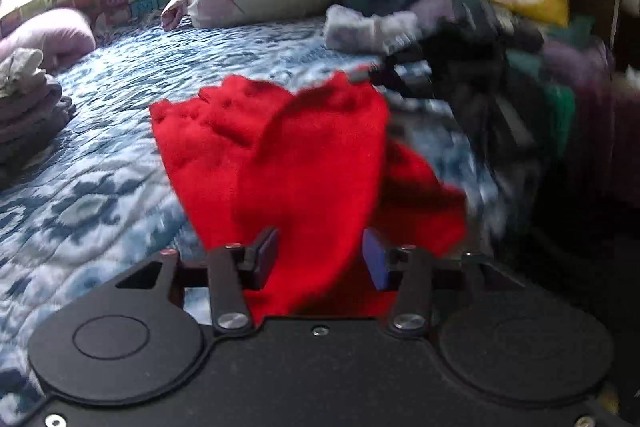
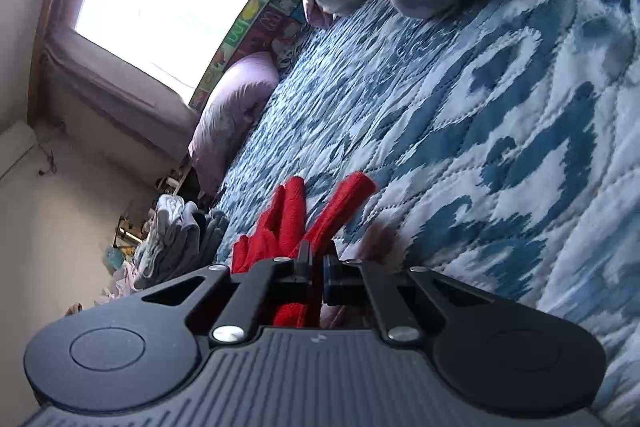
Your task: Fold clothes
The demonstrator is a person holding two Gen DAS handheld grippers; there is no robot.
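Red garment (image 1: 288, 163) hangs over the bed (image 1: 100, 155): right gripper (image 2: 317, 269) jaws clamp it, left gripper (image 1: 320, 259) jaws gape around it.

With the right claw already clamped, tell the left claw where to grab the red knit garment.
Take the red knit garment at its free lower edge lying between the open left claw; come straight forward, since the right claw holds the far corner.
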